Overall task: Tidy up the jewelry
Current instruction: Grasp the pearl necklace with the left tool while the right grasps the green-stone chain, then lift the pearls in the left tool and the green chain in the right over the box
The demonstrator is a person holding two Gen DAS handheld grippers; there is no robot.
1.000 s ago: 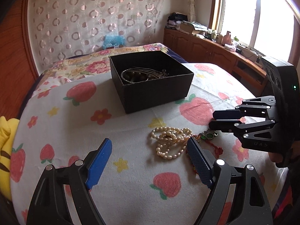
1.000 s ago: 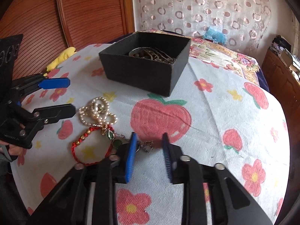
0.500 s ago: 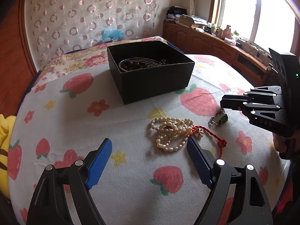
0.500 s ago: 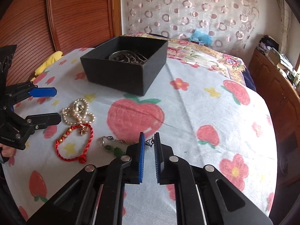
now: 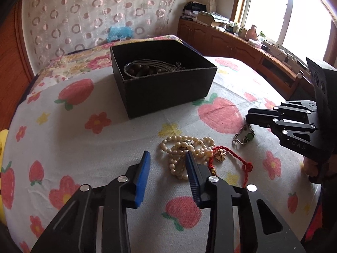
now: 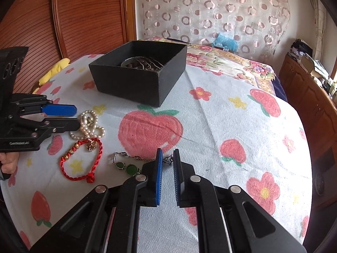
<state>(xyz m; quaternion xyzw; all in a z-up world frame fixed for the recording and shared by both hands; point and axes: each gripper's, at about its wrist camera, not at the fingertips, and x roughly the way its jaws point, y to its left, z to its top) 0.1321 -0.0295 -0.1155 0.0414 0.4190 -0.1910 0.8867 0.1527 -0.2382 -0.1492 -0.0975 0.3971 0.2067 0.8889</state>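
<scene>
the biggest change is on the strawberry-print cloth (image 6: 231, 126) covering the counter: a second ago the right gripper (image 6: 167, 176) had its jaws spread around the end of the green-stone bracelet (image 6: 126, 164), half a second ago they had pinched in on its chain, and now they sit narrowly parted with the chain end running between the blue pads, so i cannot tell whether they still bite it; in the left wrist view the bracelet (image 5: 244, 136) hangs partly lifted from those jaws, its stones just touching the cloth, pulled clear of the pile toward the counter's right edge. the left gripper (image 5: 167, 176) has also changed: its jaws were wide and are now about half closed, one pad over the pearl necklace (image 5: 185, 149) but holding nothing that i can see. my judgement is that the bracelet is being picked up for the black box (image 5: 164, 88) at the far middle of the counter, and the pearls come next. counting from large to small: one black box, already holding a tangle of dark beads and metal bangles (image 6: 141, 63) whose number i cannot tell; two grippers; one pearl necklace, heaped near the front middle; one red cord bracelet (image 6: 82, 162) with gold beads, touching the pearls on their near side; one green-stone bracelet. three loose pieces are not yet boxed.
</scene>
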